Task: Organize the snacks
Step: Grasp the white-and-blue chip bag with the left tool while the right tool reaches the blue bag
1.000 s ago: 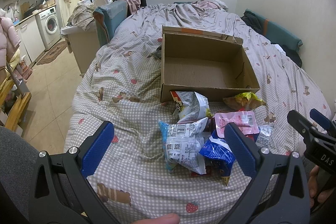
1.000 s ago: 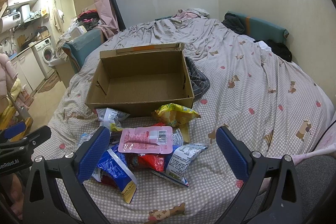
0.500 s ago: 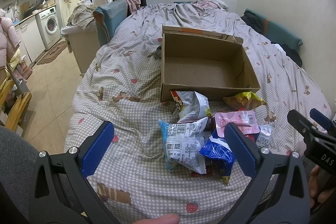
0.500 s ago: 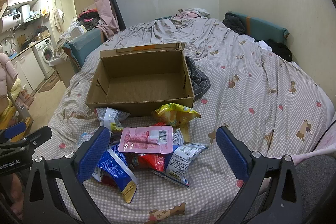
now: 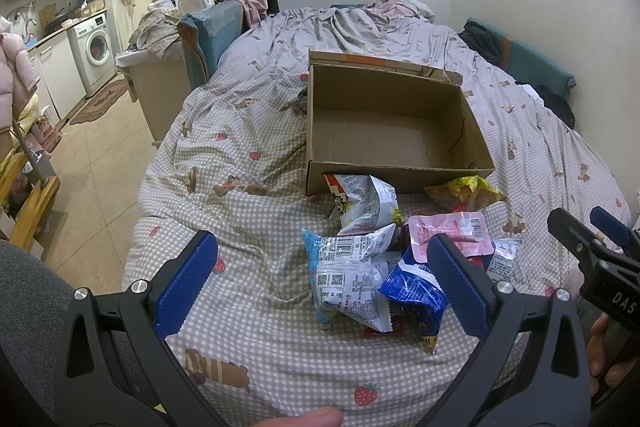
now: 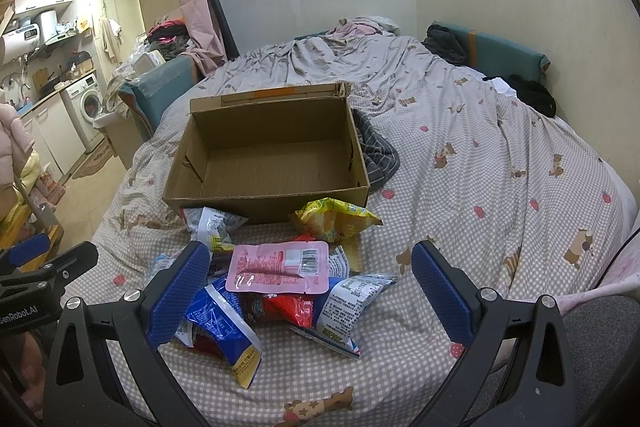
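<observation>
An open, empty cardboard box [image 5: 384, 139] [image 6: 276, 155] sits on the bed. In front of it lies a pile of snack packets: a pink pouch [image 6: 280, 267] [image 5: 456, 231] on top, a yellow bag [image 6: 334, 219] [image 5: 464, 191], a blue bag [image 6: 220, 327] [image 5: 412, 291], a red packet [image 6: 288, 307], and white packets [image 5: 348, 267] [image 5: 364, 203] [image 6: 352, 303]. My left gripper [image 5: 324, 283] is open and empty, held above the pile's left side. My right gripper [image 6: 310, 295] is open and empty, held over the pile.
The bed has a checked cover [image 6: 480, 187] with crumpled bedding at the far end [image 6: 320, 55]. A dark striped cloth [image 6: 376, 151] lies right of the box. The bed's left edge drops to a tiled floor [image 5: 92, 163] with a washing machine [image 5: 94, 51] beyond.
</observation>
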{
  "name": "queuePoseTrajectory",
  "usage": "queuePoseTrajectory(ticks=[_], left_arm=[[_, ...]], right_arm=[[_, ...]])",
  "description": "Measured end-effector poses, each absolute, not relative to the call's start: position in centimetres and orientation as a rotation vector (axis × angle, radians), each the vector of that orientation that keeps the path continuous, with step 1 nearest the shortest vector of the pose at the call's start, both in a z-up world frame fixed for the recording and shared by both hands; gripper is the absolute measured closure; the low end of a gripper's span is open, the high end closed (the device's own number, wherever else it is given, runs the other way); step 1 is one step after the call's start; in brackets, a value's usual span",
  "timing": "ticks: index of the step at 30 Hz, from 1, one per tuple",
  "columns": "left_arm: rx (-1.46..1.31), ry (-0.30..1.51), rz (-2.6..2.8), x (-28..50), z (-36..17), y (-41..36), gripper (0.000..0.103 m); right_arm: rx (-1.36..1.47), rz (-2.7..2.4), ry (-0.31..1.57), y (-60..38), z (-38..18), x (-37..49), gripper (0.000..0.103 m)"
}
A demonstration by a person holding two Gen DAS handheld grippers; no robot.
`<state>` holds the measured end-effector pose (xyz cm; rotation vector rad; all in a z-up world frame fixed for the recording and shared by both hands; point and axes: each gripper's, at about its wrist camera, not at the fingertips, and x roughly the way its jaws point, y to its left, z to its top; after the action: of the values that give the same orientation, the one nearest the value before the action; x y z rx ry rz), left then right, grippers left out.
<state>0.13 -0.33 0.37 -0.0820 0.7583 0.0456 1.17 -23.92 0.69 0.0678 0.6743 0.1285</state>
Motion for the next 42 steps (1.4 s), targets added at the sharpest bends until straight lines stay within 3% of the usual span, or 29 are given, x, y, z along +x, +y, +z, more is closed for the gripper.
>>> queuePoseTrajectory(ticks=[10, 19, 22, 26, 29, 32, 34, 38, 42], left_arm=[[-0.071, 0.824, 0.071, 1.8, 2.1, 1.4, 0.0], [-0.177, 1.205, 0.014, 7.0, -3.8, 4.7, 0.0], [-0.23, 1.273, -0.002, 8.0, -6.1, 3.9, 0.004], [-0.283, 1.352, -0.03, 9.5, -9.1, 2.1, 0.019], [-0.29, 1.389, -0.051, 10.2, -10.8, 0.9, 0.022], [-0.281, 1.422, -0.071, 10.4, -12.0, -0.1, 0.045], [-0.285, 1.422, -0.068, 10.4, -12.3, -0.3, 0.046], [-0.277, 1.417, -0.072, 9.9, -12.0, -0.3, 0.06], [-0.249, 1.406, -0.065, 8.6, -10.7, 0.0, 0.063]], right_arm=[[0.198, 0.159, 0.725, -26.2, 1.6, 2.2, 0.0], [0.339, 0.107, 0.794, -28.7, -0.1, 2.6, 0.0], [0.336, 0.104, 0.807, -28.5, -0.5, 2.8, 0.0], [0.321, 0.106, 0.809, -28.3, -0.7, 2.9, 0.0], [0.312, 0.101, 0.811, -28.3, -0.8, 2.9, 0.0], [0.286, 0.092, 0.812, -27.9, -0.9, 2.9, 0.0], [0.27, 0.095, 0.807, -27.7, -0.9, 2.9, 0.0], [0.252, 0.105, 0.812, -27.2, -1.0, 3.0, 0.0], [0.257, 0.123, 0.843, -27.1, -1.4, 3.3, 0.0]])
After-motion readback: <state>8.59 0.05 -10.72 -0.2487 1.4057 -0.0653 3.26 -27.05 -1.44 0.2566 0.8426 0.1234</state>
